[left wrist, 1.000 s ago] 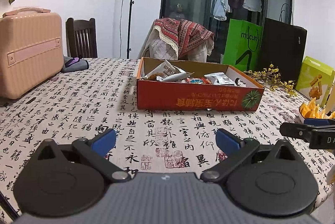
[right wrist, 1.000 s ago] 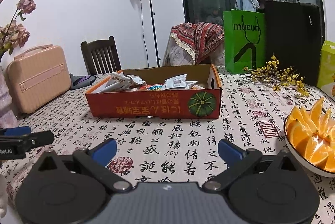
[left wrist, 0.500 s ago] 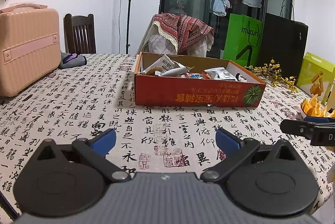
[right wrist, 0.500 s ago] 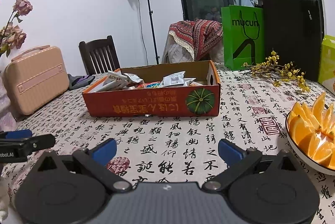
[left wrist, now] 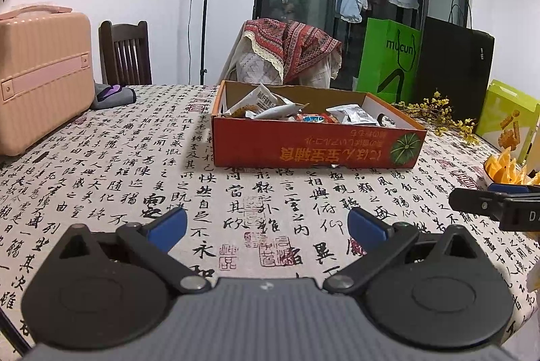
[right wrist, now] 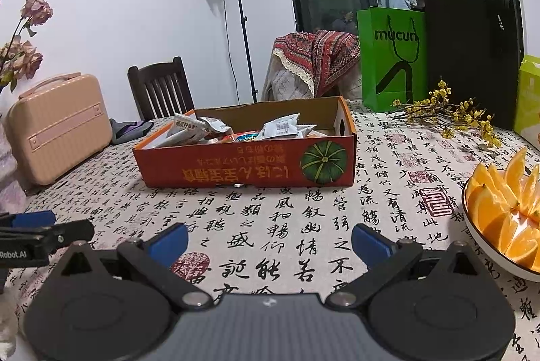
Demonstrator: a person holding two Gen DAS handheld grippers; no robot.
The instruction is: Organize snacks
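An open orange cardboard box [left wrist: 314,145] stands on the calligraphy tablecloth, holding several snack packets [left wrist: 351,115]. It also shows in the right wrist view [right wrist: 249,165], with its packets [right wrist: 281,126]. My left gripper [left wrist: 266,226] is open and empty, low over the cloth in front of the box. My right gripper [right wrist: 270,239] is open and empty, likewise short of the box. Each gripper's fingertips [left wrist: 472,202] [right wrist: 50,232] show at the edge of the other's view.
A bowl of orange wedges [right wrist: 506,209] sits at the right. A pink case [left wrist: 40,77] stands at the left, a grey pouch [left wrist: 113,94] behind it. Green bag [right wrist: 393,57], black bag [right wrist: 472,57], yellow flower sprigs [right wrist: 449,111] and a green carton [left wrist: 509,118] line the back right.
Both grippers stay open and empty. Both views have shifted slightly; the box sits a little lower and larger in the right wrist view.
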